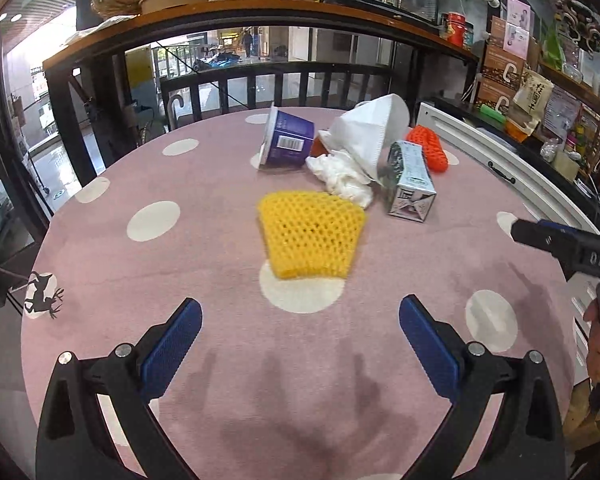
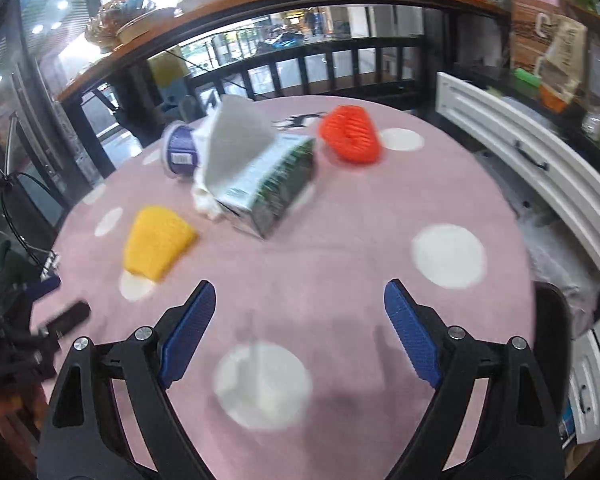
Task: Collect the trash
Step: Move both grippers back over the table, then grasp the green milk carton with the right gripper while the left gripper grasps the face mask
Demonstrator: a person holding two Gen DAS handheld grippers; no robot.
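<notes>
Both grippers are released and empty above the near part of the pink table: left gripper, right gripper. The trash lies further off: yellow foam net nearest, carton, tissue, cup and orange net beyond. Approach the yellow net first, jaws straddling it, then close gently.

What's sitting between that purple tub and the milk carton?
A crumpled white tissue and a white face mask lie between the purple tub and the milk carton; the left wrist view shows it most clearly.
</notes>
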